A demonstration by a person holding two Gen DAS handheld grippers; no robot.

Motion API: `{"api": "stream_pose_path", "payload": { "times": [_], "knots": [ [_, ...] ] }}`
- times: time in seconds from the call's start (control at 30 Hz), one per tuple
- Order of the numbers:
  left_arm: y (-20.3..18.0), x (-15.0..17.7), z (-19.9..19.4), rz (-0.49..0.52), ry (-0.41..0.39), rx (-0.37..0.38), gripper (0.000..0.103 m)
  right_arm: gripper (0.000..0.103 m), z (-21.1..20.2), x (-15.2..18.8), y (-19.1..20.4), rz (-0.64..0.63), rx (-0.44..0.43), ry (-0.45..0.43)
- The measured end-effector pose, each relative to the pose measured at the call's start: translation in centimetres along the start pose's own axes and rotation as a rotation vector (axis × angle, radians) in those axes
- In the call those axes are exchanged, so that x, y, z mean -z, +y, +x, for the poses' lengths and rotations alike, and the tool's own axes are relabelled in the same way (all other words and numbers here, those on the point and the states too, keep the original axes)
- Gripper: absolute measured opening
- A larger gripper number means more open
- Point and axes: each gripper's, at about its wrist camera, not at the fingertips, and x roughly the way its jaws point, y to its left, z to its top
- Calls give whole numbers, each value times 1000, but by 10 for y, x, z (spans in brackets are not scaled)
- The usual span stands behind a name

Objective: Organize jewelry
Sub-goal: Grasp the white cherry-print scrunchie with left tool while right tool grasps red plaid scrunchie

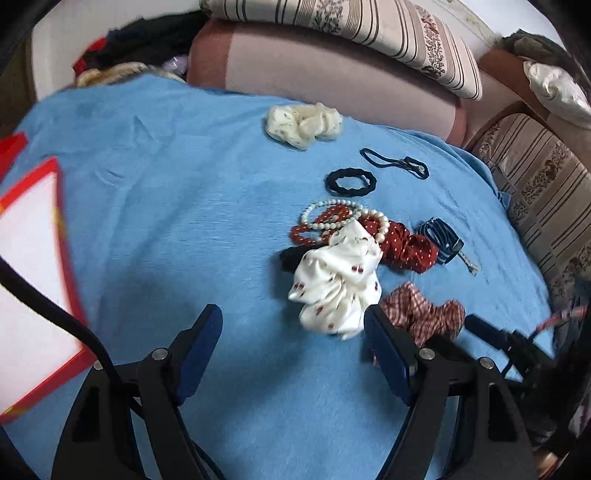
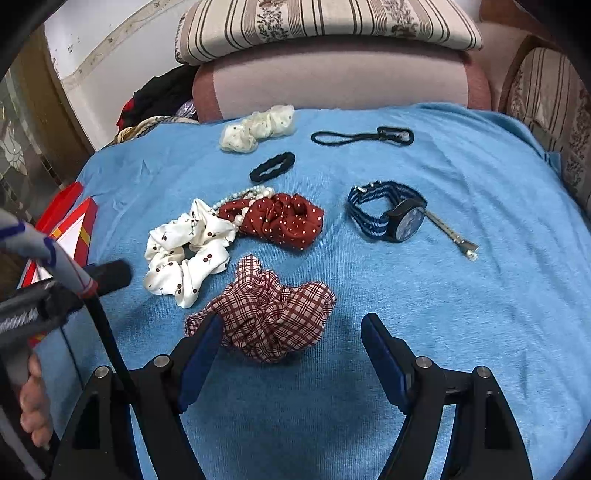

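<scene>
On the blue cloth [image 1: 166, 192] lies a heap: a white cherry-print scrunchie [image 1: 340, 284], a pearl bracelet [image 1: 332, 206], a red bead bracelet [image 1: 314, 232] and a red dotted scrunchie [image 1: 406, 247]. My left gripper [image 1: 291, 312] is open just in front of the white scrunchie, whose near edge touches its right finger [image 1: 384, 343]. In the right wrist view a red plaid scrunchie [image 2: 269, 310] lies between the tips of my open right gripper [image 2: 292, 319], closer to the left finger. A blue striped watch [image 2: 391, 214] sits further right.
A red-rimmed white box [image 1: 33, 266] lies open at the left edge. Farther back are a cream scrunchie [image 2: 258, 127], a black hair tie [image 2: 272, 167], a thin black elastic [image 2: 362, 136] and a metal hair clip [image 2: 454, 236]. Striped cushions [image 2: 325, 26] border the cloth behind.
</scene>
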Motion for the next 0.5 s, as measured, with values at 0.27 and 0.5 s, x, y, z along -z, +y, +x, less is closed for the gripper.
{"api": "stream_pose_path", "payload": {
  "times": [0.27, 0.5],
  "knots": [
    [-8, -9, 36, -12, 95, 124, 47, 64, 14, 1, -2, 17, -26, 32],
    [-11, -3, 25, -35, 105, 116, 9, 16, 6, 0, 4, 23, -65, 40]
  ]
}}
